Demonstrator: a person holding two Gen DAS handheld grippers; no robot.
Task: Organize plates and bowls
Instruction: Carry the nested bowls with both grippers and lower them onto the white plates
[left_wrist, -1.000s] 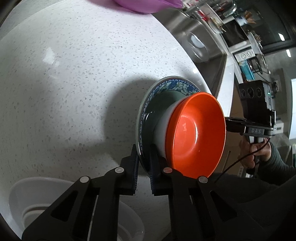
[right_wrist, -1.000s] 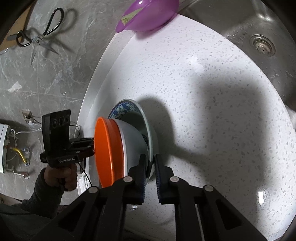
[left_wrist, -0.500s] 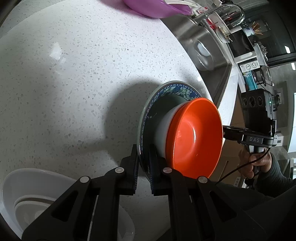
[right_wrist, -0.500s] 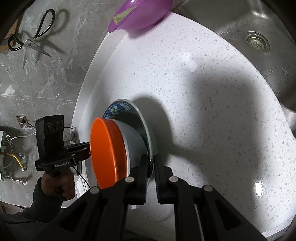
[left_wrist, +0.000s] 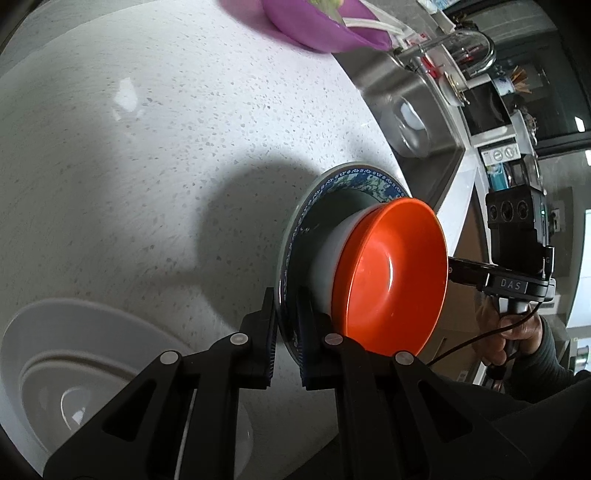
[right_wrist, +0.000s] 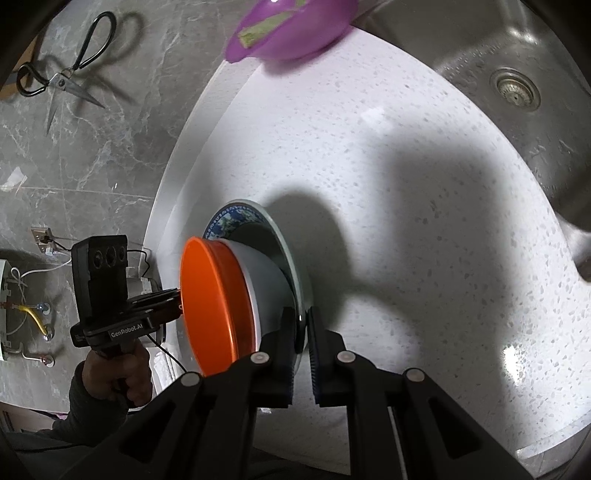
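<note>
The left gripper (left_wrist: 286, 332) is clamped on the near rim of the plate (left_wrist: 354, 177), one pad under the rim and one over it; the right gripper (right_wrist: 301, 354) is clamped on the same plate (right_wrist: 236, 212) from the opposite rim, so the plate hangs between the two, clear of the counter (left_wrist: 147, 166). On the plate, just past each pair of fingers, sits a white bowl (left_wrist: 328, 258) with an orange bowl (left_wrist: 391, 273) nested in it.

The chief risk, judging by how things sit, is the stack sliding: the bowls only rest on the glossy plate, and if one hand rises or rolls out of step with the other, the plate tips and the bowls may skid off onto the counter. The grips are thin, only on the rim's edge, so a twist between the hands could pry a pad loose.

Below and left of the left gripper stands a large white bowl (left_wrist: 92, 369); far ahead lies a purple bowl (left_wrist: 317, 29); the sink (right_wrist: 480, 44) lies ahead and right of the right gripper.
</note>
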